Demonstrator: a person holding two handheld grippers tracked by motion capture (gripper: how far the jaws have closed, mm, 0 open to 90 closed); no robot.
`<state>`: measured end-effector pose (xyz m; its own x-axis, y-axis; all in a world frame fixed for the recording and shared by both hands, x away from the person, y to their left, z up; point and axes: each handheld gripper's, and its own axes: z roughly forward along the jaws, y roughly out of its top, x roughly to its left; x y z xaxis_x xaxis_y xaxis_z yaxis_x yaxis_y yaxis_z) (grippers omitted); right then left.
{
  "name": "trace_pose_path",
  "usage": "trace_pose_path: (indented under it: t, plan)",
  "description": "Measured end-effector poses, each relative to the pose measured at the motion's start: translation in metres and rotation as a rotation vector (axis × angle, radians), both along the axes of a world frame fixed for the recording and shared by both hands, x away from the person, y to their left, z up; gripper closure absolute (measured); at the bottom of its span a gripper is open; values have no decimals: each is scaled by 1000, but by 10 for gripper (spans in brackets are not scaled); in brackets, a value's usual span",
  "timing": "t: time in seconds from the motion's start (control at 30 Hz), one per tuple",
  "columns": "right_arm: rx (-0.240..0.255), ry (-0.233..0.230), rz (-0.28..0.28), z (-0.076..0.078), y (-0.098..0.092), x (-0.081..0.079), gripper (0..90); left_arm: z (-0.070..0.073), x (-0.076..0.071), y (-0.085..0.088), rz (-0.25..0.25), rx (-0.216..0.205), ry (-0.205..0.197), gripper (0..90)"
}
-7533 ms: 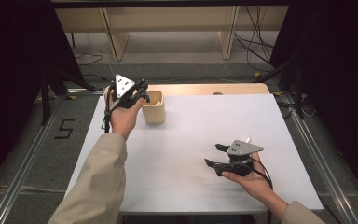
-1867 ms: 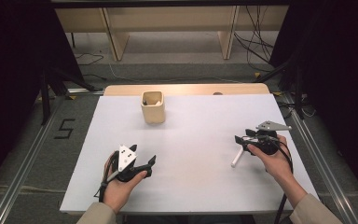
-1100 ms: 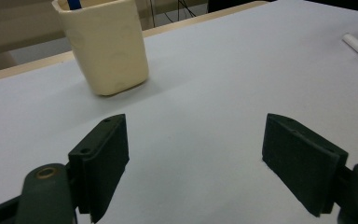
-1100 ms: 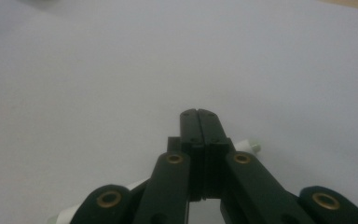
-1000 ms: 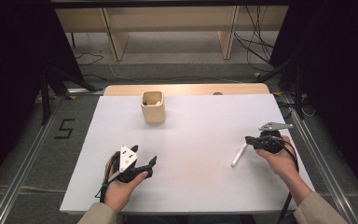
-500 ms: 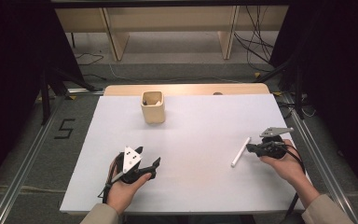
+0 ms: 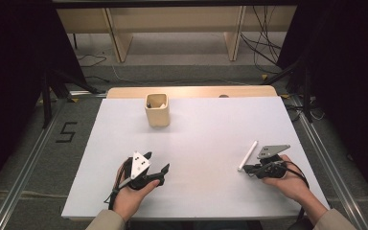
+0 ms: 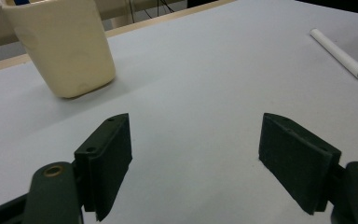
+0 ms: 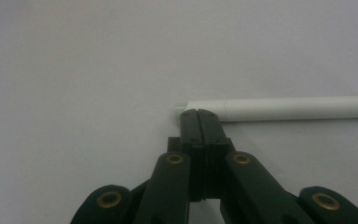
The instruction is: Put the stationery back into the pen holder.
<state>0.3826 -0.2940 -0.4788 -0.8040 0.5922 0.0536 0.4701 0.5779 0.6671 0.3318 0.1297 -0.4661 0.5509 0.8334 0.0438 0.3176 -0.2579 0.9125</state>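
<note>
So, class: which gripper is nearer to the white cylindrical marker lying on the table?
Right. The right gripper sits shut at the white cylindrical marker's near end; the left gripper is far across the table, open.

Between the left gripper [image 7: 159,173] and the right gripper [image 7: 247,168] the white table [image 7: 206,139] lies bare and passable. Ahead of the left gripper a beige cup [image 7: 156,109] stands well apart, the one upright obstacle. A white pen [image 7: 247,155] lies flat at the right gripper's closed tips, low enough to pass over.
</note>
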Motion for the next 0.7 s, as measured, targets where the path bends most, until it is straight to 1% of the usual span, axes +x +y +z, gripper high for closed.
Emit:
trace_pose_path:
  t: [0.03, 0.07, 0.17, 0.2, 0.23, 0.27, 0.37, 0.43, 0.57, 0.63, 0.67, 0.7]
  plan:
    - [-6, -4, 6, -1, 1, 0, 900, 0, 0, 0, -1, 0, 1, 250]
    - [-12, 1, 6, -1, 2, -1, 900, 0, 0, -1, -1, -3, 2, 250]
    - [-15, 3, 12, -1, 3, 0, 900, -1, 0, -1, -6, 2, 6, 251]
    - [-23, 14, 12, -1, 3, 0, 900, -1, 0, -1, -7, 2, 7, 251]
    - [-26, 28, 6, -1, 4, -1, 900, -1, 0, -1, -8, 2, 7, 250]
    - [-24, 59, 2, -1, 4, 0, 900, -1, 0, -1, -7, 1, 7, 251]
    - [-13, 130, -36, 2, 4, 1, 900, -1, 0, -1, -6, 0, 6, 251]
    - [-4, 153, -60, 2, 4, 3, 900, -1, 0, -1, -7, 2, 6, 251]
    - [6, 136, -68, 2, 5, 6, 900, -1, 0, -2, -7, 3, 5, 251]
    - [10, 143, -71, 1, 7, 7, 900, -1, 0, -2, -6, 3, 5, 251]
    - [-1, 139, -63, 0, 7, 7, 900, -1, 0, -2, -6, 3, 5, 252]
    - [0, 138, -64, 0, 7, 7, 900, -1, 0, -1, -6, 3, 5, 252]
